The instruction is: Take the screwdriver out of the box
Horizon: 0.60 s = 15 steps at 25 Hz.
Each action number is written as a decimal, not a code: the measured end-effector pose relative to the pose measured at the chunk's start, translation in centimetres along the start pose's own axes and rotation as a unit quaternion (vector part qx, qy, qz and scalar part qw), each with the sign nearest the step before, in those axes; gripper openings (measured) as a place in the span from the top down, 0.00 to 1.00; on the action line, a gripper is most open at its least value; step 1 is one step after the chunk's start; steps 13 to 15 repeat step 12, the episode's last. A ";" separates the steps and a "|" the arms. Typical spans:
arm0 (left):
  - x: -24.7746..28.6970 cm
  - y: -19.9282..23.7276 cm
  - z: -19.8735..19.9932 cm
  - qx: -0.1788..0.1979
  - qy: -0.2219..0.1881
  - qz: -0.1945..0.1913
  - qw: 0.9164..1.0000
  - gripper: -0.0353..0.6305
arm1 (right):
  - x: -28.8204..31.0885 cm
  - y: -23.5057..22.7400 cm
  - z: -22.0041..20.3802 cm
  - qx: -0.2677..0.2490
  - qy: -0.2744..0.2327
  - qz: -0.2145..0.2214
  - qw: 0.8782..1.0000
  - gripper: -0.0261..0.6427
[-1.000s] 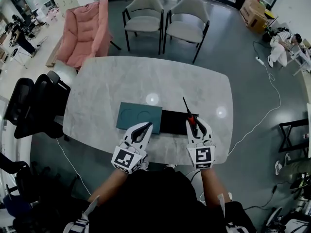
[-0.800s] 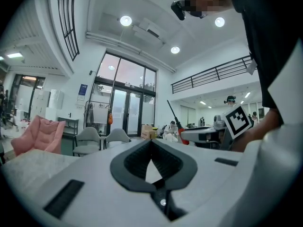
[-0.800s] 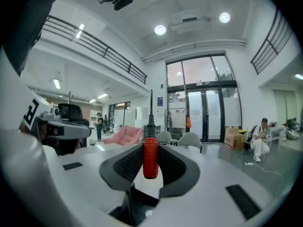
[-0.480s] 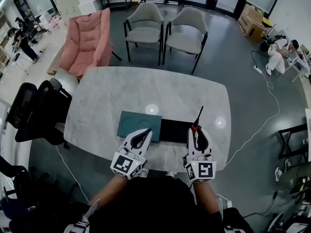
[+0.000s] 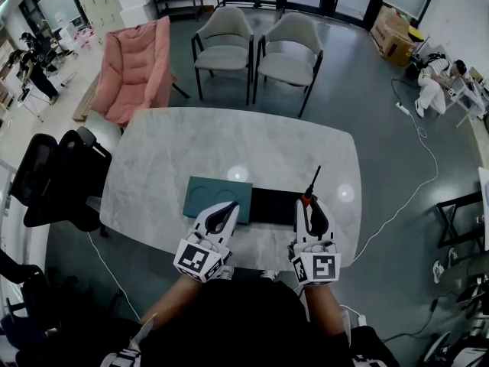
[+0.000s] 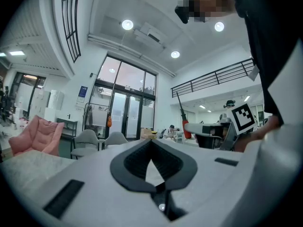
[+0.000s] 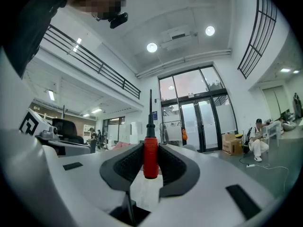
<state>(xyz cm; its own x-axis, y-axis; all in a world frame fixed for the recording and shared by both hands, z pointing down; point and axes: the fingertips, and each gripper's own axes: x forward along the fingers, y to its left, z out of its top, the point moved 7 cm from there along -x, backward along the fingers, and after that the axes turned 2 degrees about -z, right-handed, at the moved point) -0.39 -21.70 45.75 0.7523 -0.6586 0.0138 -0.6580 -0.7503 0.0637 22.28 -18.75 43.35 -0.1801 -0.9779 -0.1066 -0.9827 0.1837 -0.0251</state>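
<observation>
My right gripper point(image 5: 309, 205) point(image 7: 150, 149) is shut on the red handle of the screwdriver point(image 5: 311, 189) point(image 7: 150, 156). It holds the tool above the right end of the open black box point(image 5: 269, 205), and the thin black shaft points up and away from me. The box's teal lid point(image 5: 217, 196) lies flat beside the box on the left. At the lid's near right corner my left gripper point(image 5: 231, 205) point(image 6: 150, 144) is held level, jaws closed tip to tip with nothing between them. The left gripper view also shows the screwdriver point(image 6: 181, 121) off to the right.
The box and lid lie near the front edge of a marble table point(image 5: 229, 144). Two grey chairs point(image 5: 256, 40) stand beyond the far edge, a pink armchair point(image 5: 137, 63) at the far left and a black office chair point(image 5: 53, 174) at the left. A white cable point(image 5: 412, 182) runs across the floor at the right.
My right gripper has risen with the screwdriver and turned, so the shaft now leans to the far right instead of the far left. The left gripper has stayed put.
</observation>
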 end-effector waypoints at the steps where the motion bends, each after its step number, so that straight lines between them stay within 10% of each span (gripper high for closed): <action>1: 0.0 0.0 0.0 0.000 0.000 0.000 1.000 0.94 | 0.0 0.0 0.0 0.002 0.000 0.000 1.000 0.79; 15: 0.0 0.0 0.1 0.003 0.000 -0.003 1.000 0.94 | 0.0 0.3 0.0 -0.001 -0.001 -0.001 1.000 0.79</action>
